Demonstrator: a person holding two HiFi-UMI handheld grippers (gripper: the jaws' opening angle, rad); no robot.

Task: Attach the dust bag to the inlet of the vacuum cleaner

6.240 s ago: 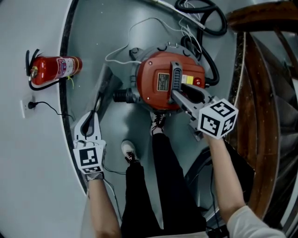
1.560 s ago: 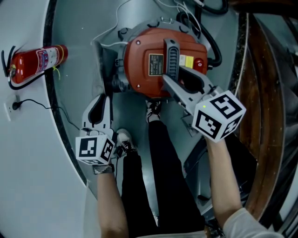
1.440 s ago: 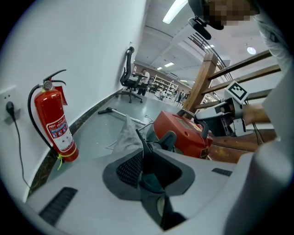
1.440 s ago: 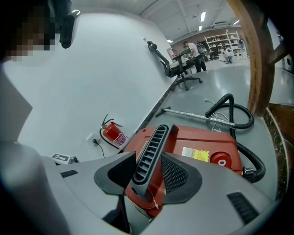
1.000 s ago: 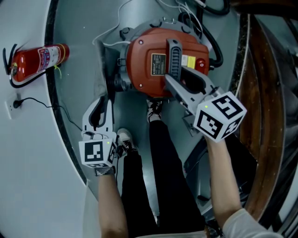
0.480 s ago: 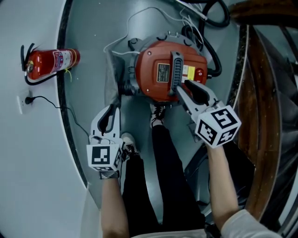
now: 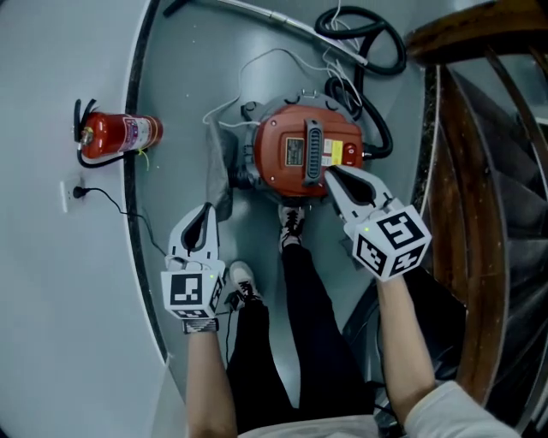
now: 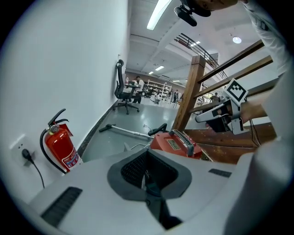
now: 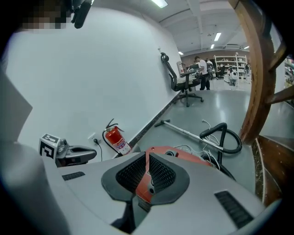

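The red vacuum cleaner (image 7: 295, 154) stands on the grey floor with its black handle (image 7: 313, 150) on top. A limp grey dust bag (image 7: 219, 175) hangs at the inlet (image 7: 241, 177) on its left side. My left gripper (image 7: 205, 214) is held below the bag, apart from it, shut and empty (image 8: 146, 176). My right gripper (image 7: 330, 173) hovers over the vacuum's lower right edge. Its jaws are closing to a narrow slit with nothing between them (image 9: 148, 170). Through the slit I see the red body (image 9: 183, 158).
A red fire extinguisher (image 7: 120, 135) and a wall socket (image 7: 67, 195) are at the left wall. A black hose (image 7: 370, 38) and metal wand (image 7: 257, 13) lie beyond the vacuum. A wooden stair railing (image 7: 479, 214) runs along the right. The person's shoes (image 7: 291, 224) stand close to the vacuum.
Both grippers have lifted away from the vacuum, which now looks smaller. The right jaws, wide by the handle before, have drawn nearly together. The left gripper stays shut.
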